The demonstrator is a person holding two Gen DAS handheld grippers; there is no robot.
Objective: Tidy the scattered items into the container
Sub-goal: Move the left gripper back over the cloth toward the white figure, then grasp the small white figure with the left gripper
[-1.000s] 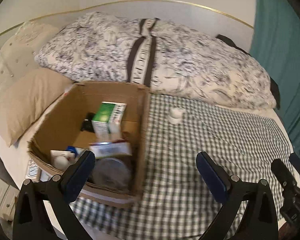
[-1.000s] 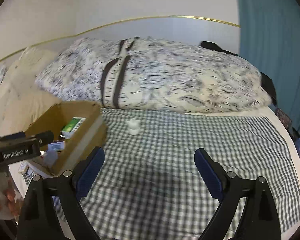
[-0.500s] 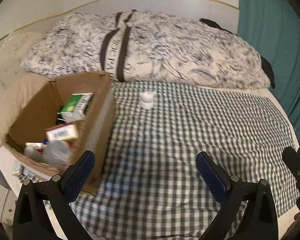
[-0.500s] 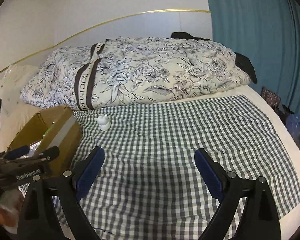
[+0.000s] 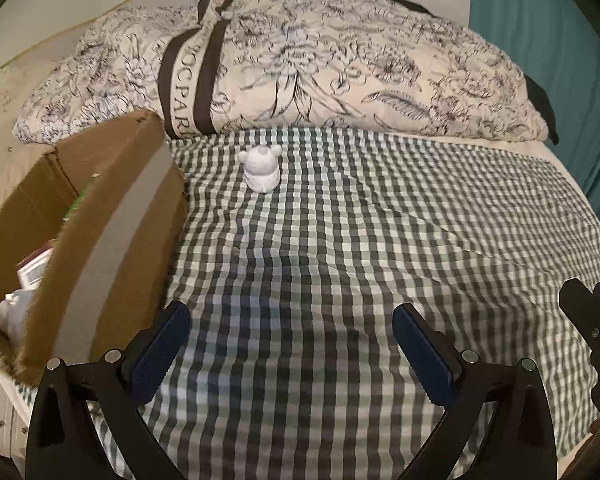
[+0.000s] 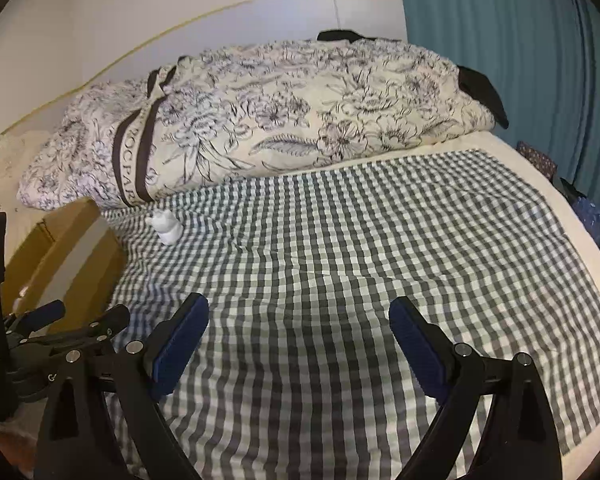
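Note:
A small white bear figurine (image 5: 261,171) stands on the checked bedspread (image 5: 360,240), just right of the open cardboard box (image 5: 112,216). It also shows in the right wrist view (image 6: 166,226), with the box (image 6: 72,264) at the left. Several boxes and a white item lie inside the box, mostly hidden by its wall. My left gripper (image 5: 291,352) is open and empty above the bedspread, well short of the figurine. My right gripper (image 6: 298,350) is open and empty, to the right of the left one.
A rolled floral duvet (image 5: 320,68) lies across the bed behind the figurine. A teal curtain (image 6: 520,60) hangs at the right. The bed's edge runs along the right side. The left gripper's body (image 6: 52,336) shows at the lower left of the right wrist view.
Both grippers have swung right, away from over the box. The box has slid to the left edge of each view; the figurine is now nearer the centre in the left wrist view.

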